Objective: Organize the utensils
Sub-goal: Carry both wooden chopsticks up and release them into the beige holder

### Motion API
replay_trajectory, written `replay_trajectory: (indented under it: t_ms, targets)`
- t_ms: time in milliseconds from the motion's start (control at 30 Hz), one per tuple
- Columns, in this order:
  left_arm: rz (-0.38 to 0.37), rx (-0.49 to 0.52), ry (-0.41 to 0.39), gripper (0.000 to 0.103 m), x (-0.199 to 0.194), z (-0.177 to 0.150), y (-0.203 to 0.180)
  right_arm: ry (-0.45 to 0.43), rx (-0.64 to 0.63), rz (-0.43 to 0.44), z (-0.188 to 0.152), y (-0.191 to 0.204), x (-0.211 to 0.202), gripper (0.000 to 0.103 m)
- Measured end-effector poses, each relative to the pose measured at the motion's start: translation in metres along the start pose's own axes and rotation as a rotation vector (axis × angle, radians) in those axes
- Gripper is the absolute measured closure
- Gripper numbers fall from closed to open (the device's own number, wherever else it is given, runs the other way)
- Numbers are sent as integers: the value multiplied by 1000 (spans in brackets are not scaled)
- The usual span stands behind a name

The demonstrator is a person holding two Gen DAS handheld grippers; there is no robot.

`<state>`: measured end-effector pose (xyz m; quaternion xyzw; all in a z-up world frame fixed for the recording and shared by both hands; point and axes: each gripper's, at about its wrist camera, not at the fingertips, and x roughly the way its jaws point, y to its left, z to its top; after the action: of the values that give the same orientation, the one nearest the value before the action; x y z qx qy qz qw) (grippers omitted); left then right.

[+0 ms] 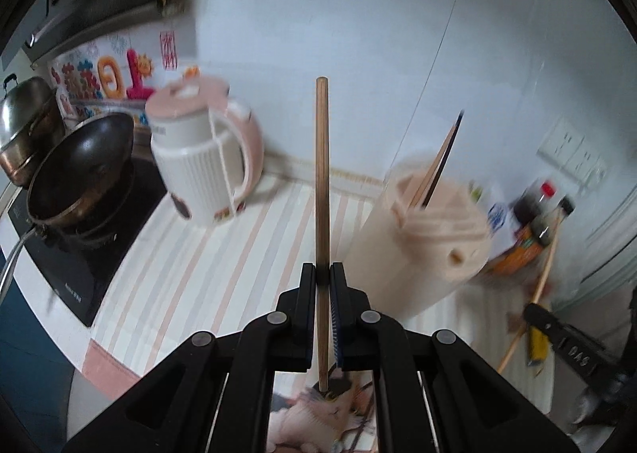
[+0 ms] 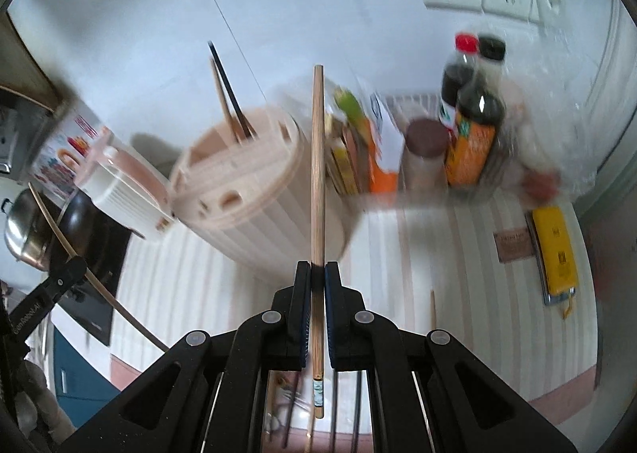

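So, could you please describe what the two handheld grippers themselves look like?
Both the left gripper and the right gripper are matte black plastic linkages with triangular cut-outs and grey round pivot caps. The inner fingertip pads look ridged and dark blue. White lettering marks each gripper's side. No cables or sleeves show.

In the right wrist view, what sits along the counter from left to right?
Steel pot → dark wok → pink-and-white kettle → pink utensil holder → wooden chopstick held in the right gripper → dark sauce bottles → yellow case.
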<state>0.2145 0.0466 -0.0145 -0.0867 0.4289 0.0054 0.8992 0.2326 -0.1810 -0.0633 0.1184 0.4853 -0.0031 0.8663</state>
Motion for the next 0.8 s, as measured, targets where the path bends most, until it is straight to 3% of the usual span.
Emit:
replay_trajectory:
  t_ms: [533,800]
  targets:
    - [-60,-59,-190,99,-47,94,-42,-207,-39,48,114,42,-35,96]
    - [-34,-93,-222,99,-20,129,-61,-301,31,120,157,38,-14,96]
